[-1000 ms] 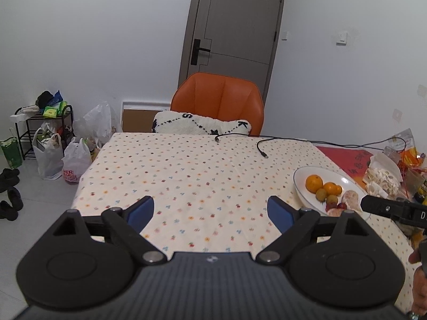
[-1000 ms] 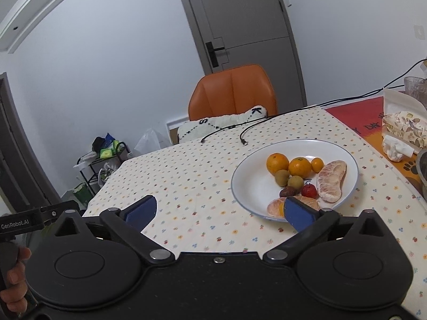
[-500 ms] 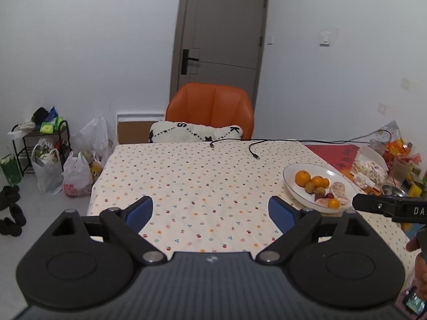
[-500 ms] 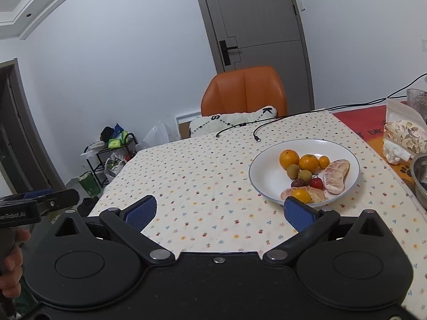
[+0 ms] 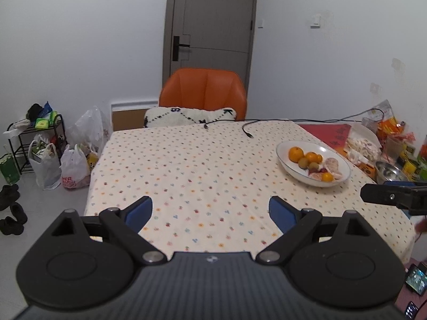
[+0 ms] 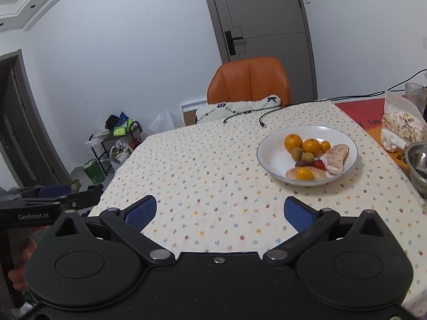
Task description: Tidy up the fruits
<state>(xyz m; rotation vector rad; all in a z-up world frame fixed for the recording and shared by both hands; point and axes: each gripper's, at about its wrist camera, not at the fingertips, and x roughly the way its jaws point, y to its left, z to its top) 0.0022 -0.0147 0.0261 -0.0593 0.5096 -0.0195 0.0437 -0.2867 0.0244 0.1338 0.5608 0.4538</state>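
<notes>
A white plate (image 6: 269, 157) (image 5: 285, 157) sits on the right part of the dotted tablecloth (image 6: 208, 176). It holds oranges (image 6: 293, 142), two kiwis (image 6: 296, 153), a red fruit (image 6: 318, 164), a dark date (image 6: 301, 163) and peeled pomelo pieces (image 6: 336, 158). My right gripper (image 6: 220, 210) hangs open above the cloth, short of the plate and left of it, with nothing between its blue pads. My left gripper (image 5: 210, 210) is also open and holds nothing, above the table's near edge, with the plate far to its right.
An orange chair (image 5: 202, 90) with a white cushion (image 5: 189, 116) stands at the far side. Two cables (image 5: 248, 130) lie on the cloth. Snack bags (image 5: 365, 144), a steel bowl (image 6: 417, 160) and a glass (image 6: 415, 97) crowd the right edge. Bags and a rack (image 5: 34, 138) fill the floor at left.
Both grippers have drawn back and risen from the table, so the plate looks smaller and farther. A small orange fruit now lies on the plate's near side. Both stay open.
</notes>
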